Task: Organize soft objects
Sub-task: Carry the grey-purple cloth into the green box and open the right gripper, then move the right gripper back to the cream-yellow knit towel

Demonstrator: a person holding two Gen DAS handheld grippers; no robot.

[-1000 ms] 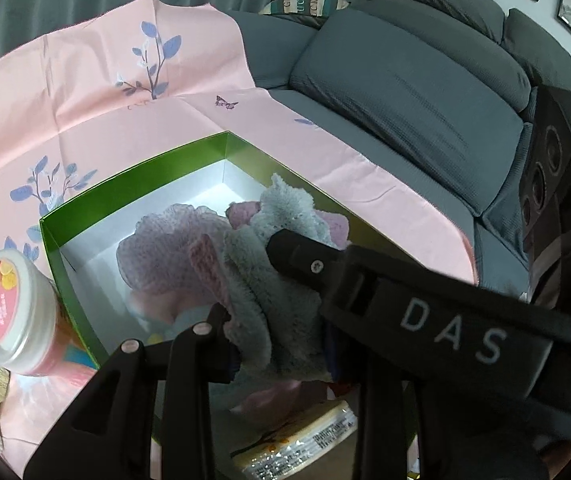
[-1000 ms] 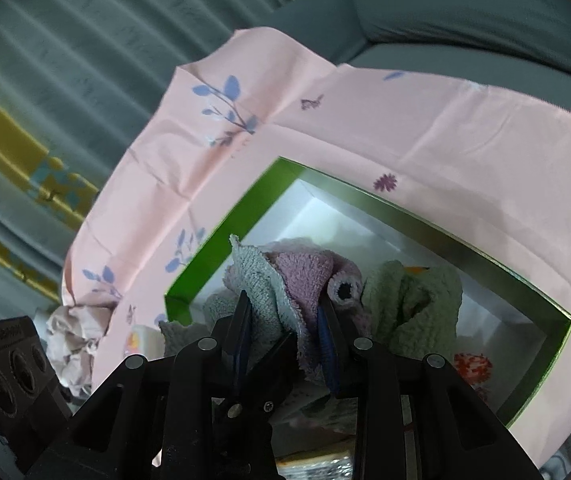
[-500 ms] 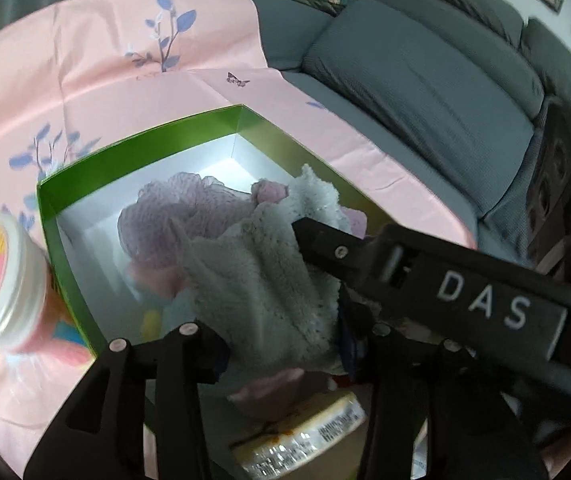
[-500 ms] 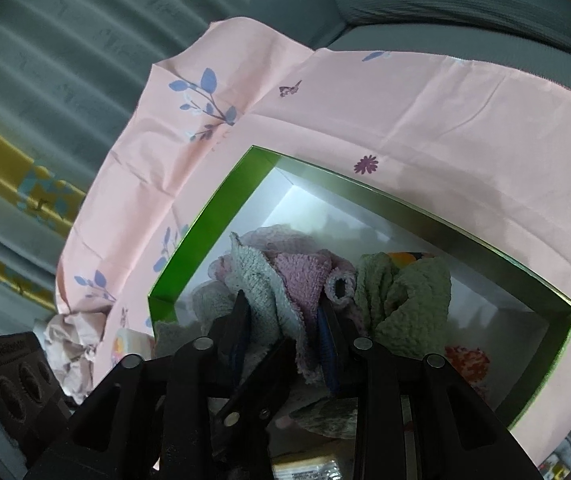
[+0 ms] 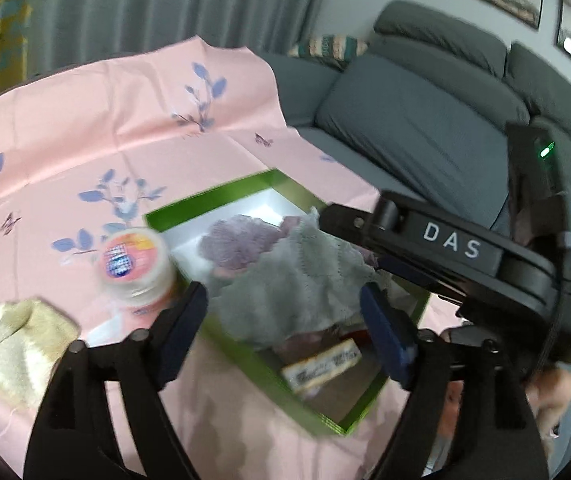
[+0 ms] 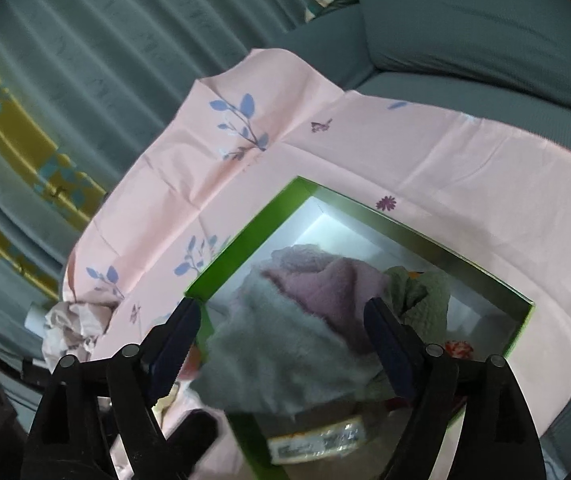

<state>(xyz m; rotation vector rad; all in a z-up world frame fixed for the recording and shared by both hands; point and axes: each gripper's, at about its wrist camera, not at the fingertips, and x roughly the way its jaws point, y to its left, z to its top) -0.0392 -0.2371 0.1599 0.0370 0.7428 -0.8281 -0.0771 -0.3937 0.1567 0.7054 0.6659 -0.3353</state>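
Left gripper [image 5: 285,316] and right gripper [image 6: 281,332]: jaws have just been opening and stand wide, pads clear of the fluffy grey-green cloth [image 5: 285,284] seen between them. The cloth lies atop a mauve knitted cloth [image 6: 325,284] inside the green-rimmed cardboard box [image 6: 241,240] on the pink leaf-print sheet [image 5: 85,140]. Beside the box stand a round white-lidded tub [image 5: 133,264] and a cream knitted cloth [image 5: 17,348].

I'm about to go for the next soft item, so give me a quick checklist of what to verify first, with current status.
1. Left gripper open, jaws just opened: ok.
2. Right gripper open, jaws just opened: ok.
3. Grey cloth released, lying in the green box: ok.
4. Cloth fully inside the box rim: cannot tell.
5. Yellow cloth still outside on the pink sheet: not ok.
6. Jar near the path to it: not ok.
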